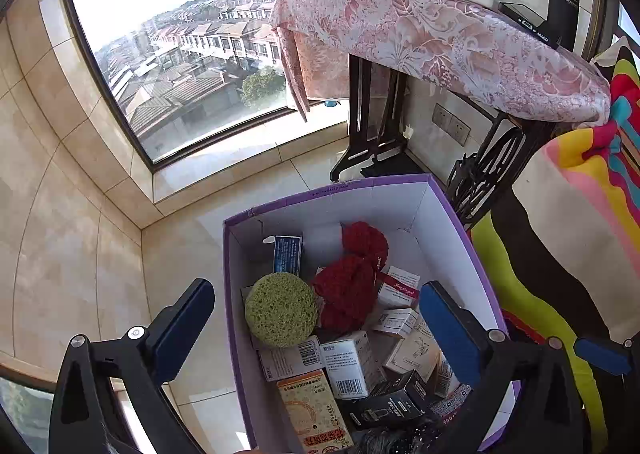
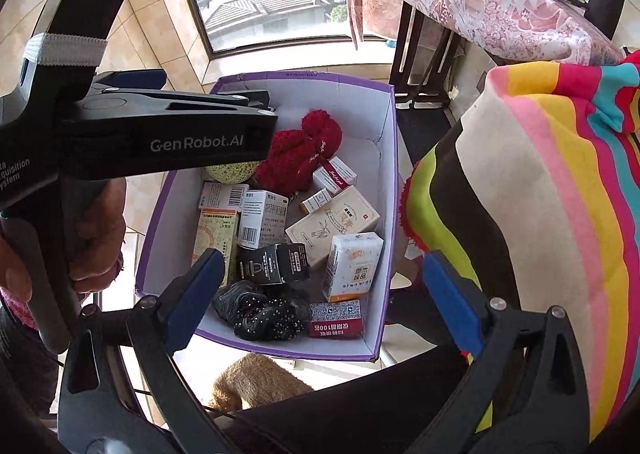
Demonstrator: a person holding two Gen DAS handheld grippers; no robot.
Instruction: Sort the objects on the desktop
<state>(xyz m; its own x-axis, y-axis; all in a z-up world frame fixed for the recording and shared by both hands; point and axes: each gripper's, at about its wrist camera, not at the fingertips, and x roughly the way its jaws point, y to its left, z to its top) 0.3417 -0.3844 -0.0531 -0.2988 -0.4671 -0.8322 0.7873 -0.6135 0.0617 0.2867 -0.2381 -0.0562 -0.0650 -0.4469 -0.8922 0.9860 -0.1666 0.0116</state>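
Left gripper (image 1: 316,330): spread wide, holding nothing, above purple cardboard box (image 1: 456,210)
Right gripper (image 2: 320,290): spread wide, holding nothing, over same box's small cartons

The right gripper (image 2: 320,294), fingers (image 2: 448,302) spread wide, hangs over the purple box (image 2: 384,214) of small cartons.

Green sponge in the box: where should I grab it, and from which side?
Grip the green sponge across its round rim, coming straight down from above with the open left tool. It lies on top of the cartons with its flat face up, near the purple box wall. Set one finger between sponge and wall, the other toward the red knitted item.
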